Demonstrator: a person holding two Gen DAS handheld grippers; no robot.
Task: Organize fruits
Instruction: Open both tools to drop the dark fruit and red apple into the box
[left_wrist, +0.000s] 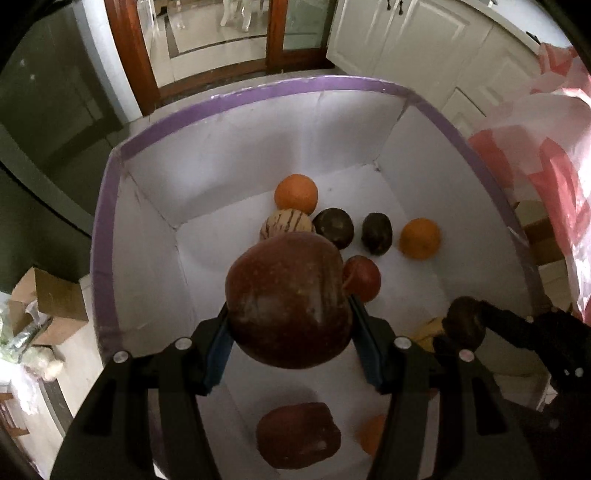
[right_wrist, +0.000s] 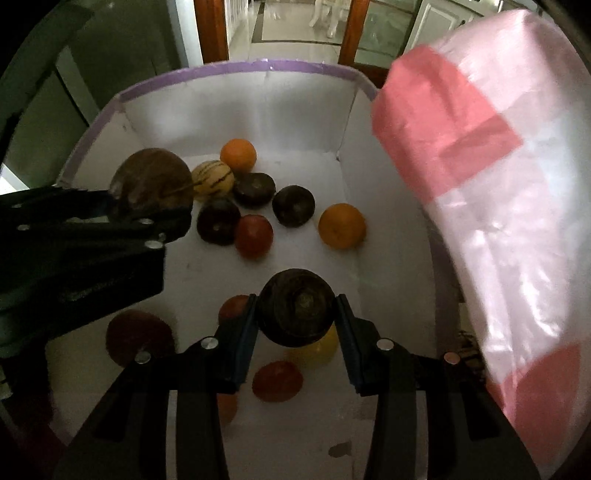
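1. Hanging above the white floor of the box, a large red apple (left_wrist: 290, 302) sits clamped between the pads of the left gripper (left_wrist: 290, 325), which is closed on its two sides.
2. A small dark round fruit (right_wrist: 296, 307) is pinched in the same way by the right gripper (right_wrist: 297, 321), also inside the box and above its floor.
3. Under the right gripper lie a yellow fruit (right_wrist: 314, 350) and a red one (right_wrist: 277, 380); another dark red apple (left_wrist: 298, 435) rests on the floor below the left gripper.
4. Toward the far wall sits a loose cluster: two oranges (left_wrist: 296, 194) (left_wrist: 420, 238), a pale striped fruit (left_wrist: 286, 224), two dark fruits (left_wrist: 334, 227) (left_wrist: 376, 232) and a small red apple (left_wrist: 362, 277). The striped fruit touches the nearer orange and one dark fruit.
5. The box (left_wrist: 258, 90) is white inside with a purple taped rim.
6. A pink and white plastic bag (right_wrist: 498, 184) bulges just beside the box's right wall.
7. Beyond it are a tiled floor, white cabinet doors (left_wrist: 406, 40) and a wooden door frame (left_wrist: 129, 48).
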